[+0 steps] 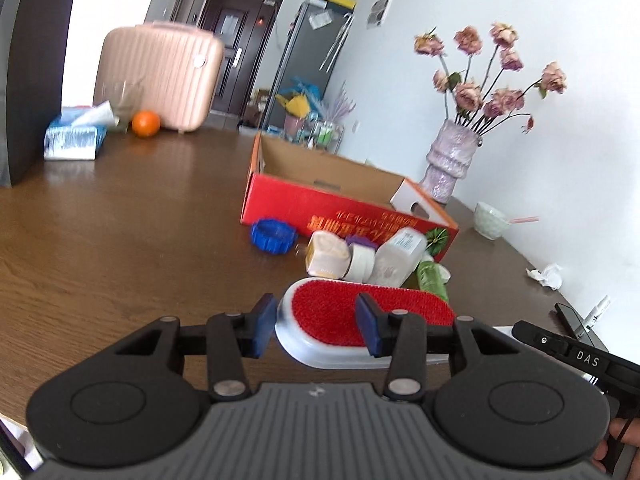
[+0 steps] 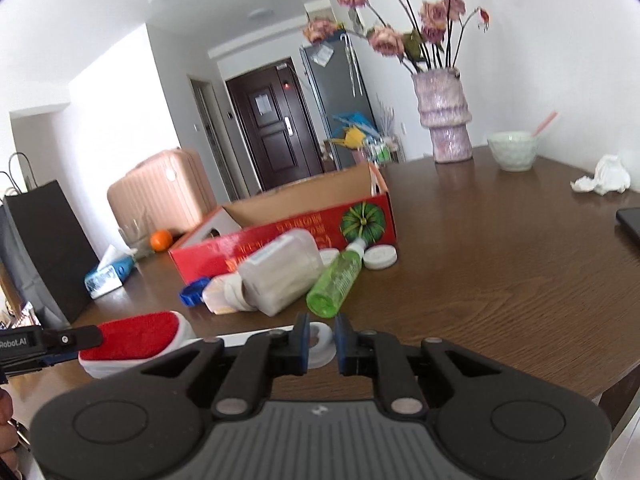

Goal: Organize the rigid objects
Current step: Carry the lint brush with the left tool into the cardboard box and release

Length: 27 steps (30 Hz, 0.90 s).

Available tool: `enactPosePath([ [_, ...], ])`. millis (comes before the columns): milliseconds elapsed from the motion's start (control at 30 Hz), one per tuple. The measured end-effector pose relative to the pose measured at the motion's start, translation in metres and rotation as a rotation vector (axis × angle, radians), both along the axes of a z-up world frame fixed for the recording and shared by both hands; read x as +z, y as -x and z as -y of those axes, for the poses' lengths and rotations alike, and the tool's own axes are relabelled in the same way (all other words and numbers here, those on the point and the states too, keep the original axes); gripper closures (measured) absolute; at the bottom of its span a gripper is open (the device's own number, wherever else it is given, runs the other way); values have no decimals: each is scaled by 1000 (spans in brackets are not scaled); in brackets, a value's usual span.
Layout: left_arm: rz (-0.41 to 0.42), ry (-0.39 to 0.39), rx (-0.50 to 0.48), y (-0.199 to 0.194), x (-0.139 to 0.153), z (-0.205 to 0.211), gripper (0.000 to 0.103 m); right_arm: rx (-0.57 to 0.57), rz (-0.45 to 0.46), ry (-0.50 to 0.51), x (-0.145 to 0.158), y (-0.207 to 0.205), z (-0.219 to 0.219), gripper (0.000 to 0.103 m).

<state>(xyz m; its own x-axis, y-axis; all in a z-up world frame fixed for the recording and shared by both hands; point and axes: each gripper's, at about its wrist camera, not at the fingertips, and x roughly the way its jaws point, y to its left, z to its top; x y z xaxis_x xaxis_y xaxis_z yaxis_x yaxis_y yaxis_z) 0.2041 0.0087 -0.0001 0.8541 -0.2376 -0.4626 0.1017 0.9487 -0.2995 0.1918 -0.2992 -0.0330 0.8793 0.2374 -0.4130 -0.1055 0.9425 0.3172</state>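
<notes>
Left gripper (image 1: pixel 316 326) straddles the red lint brush (image 1: pixel 360 316) on the bench (image 1: pixel 120 220), jaws wide, whether touching unclear. Right gripper (image 2: pixel 322 344) stands narrow around a white ring (image 2: pixel 322 346). Beyond lie bottles against the red box (image 1: pixel 320 200).

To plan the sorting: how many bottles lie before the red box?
3: green bottle rightmost, white bottle in the middle, beige bottle leftmost; others may be hidden.
</notes>
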Motion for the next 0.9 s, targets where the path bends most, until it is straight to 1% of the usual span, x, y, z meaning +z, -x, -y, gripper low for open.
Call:
enactPosePath([
  [67, 12, 1, -1, 1, 4, 2, 59, -2, 13, -10, 4, 2, 3, 90],
  [233, 41, 8, 2, -10, 16, 1, 59, 10, 36, -57, 18, -10, 13, 90],
  [400, 70, 10, 7, -40, 29, 0, 59, 16, 78, -27, 32, -34, 9, 90],
  [533, 135, -13, 9, -81, 52, 1, 59, 39, 121, 1, 49, -76, 6, 90],
  [600, 173, -29, 15, -104, 62, 4, 59, 39, 135, -12, 58, -101, 7, 90],
  [700, 213, -33, 22, -137, 72, 6, 59, 40, 147, -44, 66, -139, 10, 90],
  [800, 209, -29, 13, -175, 75, 8, 59, 37, 131, -95, 67, -178, 16, 90],
  [900, 173, -19, 11, -212, 67, 8, 59, 36, 84, -133, 60, -218, 22, 90],
])
